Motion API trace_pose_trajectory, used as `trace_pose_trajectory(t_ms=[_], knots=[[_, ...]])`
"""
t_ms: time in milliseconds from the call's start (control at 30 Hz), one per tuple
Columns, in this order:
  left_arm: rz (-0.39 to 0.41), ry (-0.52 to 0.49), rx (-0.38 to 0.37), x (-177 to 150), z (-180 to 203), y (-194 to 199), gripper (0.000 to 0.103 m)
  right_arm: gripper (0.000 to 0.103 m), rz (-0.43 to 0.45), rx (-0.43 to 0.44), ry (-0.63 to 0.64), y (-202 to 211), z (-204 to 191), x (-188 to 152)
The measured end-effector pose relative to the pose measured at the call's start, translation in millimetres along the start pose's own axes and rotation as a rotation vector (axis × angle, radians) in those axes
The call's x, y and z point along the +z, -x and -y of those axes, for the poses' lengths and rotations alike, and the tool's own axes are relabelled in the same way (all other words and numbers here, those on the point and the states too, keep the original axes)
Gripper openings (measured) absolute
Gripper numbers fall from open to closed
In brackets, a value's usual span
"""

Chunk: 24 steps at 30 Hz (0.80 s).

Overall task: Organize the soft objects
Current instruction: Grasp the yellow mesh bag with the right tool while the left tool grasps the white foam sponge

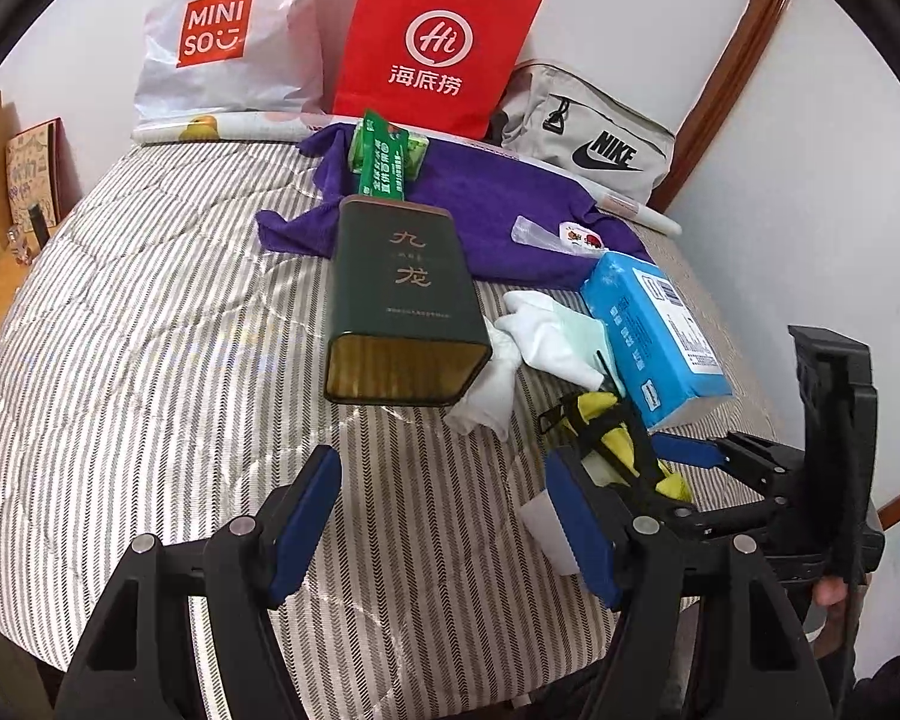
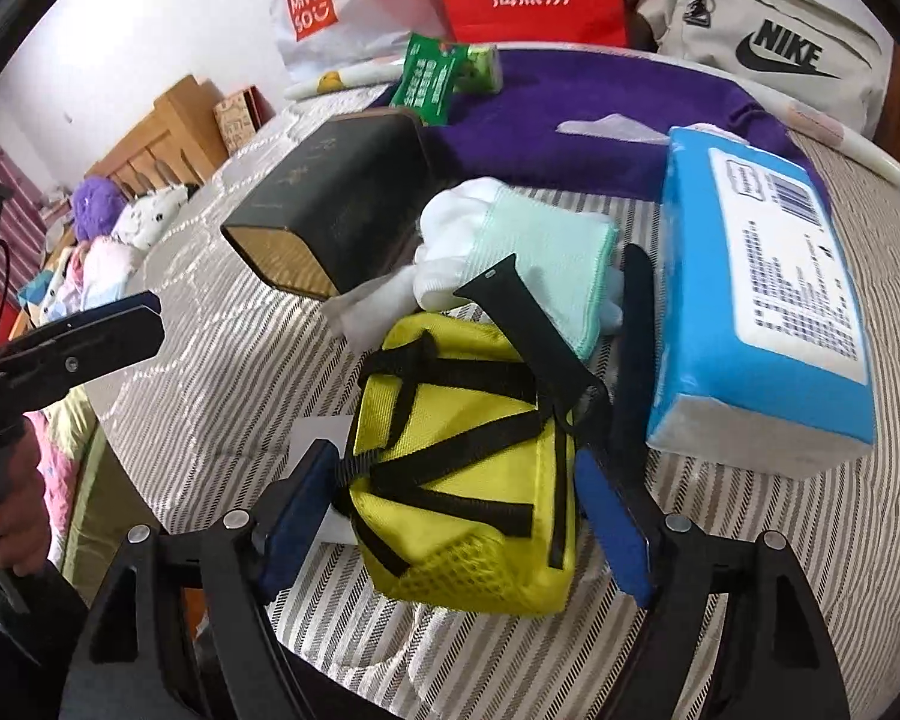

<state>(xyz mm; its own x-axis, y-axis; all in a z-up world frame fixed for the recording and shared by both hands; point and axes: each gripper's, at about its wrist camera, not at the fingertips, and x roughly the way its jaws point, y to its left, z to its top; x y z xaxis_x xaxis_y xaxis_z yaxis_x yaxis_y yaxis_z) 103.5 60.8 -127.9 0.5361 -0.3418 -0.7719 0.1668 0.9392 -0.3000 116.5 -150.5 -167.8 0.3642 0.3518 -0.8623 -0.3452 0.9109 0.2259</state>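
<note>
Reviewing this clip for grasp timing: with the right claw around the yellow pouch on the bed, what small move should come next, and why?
Probably close the right claw on the yellow pouch. Its fingers already flank the pouch on both sides, and gaps suggest the pads are not pressing yet. The pouch lies on the striped bedcover, beside the blue tissue pack. The left claw is open and empty.

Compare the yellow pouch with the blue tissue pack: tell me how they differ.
The yellow pouch is fabric with black straps and mesh; the blue tissue pack is smooth plastic with a printed label. The pouch sits between the right gripper's fingers; the pack lies outside them. Both rest on the striped bed cover.
</note>
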Motion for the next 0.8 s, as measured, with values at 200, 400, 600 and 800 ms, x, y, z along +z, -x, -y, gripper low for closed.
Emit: trace_pose_trajectory(t_ms=[200, 400, 600, 800], knots=[[-0.017, -0.003, -0.003, -2, -1, -7, 0.069, 0.061, 0.027, -0.009, 0.019, 3, -1, -1], [-0.033, -0.009, -0.009, -6, 1, -13, 0.069, 0.045, 0.111, 0.022, 0.027, 27, 2, -4], [-0.055, -0.034, -0.015, -13, 9, -20, 0.069, 0.041, 0.142, 0.013, 0.050, 33, 0, -15], [-0.045, -0.098, -0.069, -19, 23, -22, 0.069, 0.040, 0.235, 0.015, 0.020, 57, 10, -28]])
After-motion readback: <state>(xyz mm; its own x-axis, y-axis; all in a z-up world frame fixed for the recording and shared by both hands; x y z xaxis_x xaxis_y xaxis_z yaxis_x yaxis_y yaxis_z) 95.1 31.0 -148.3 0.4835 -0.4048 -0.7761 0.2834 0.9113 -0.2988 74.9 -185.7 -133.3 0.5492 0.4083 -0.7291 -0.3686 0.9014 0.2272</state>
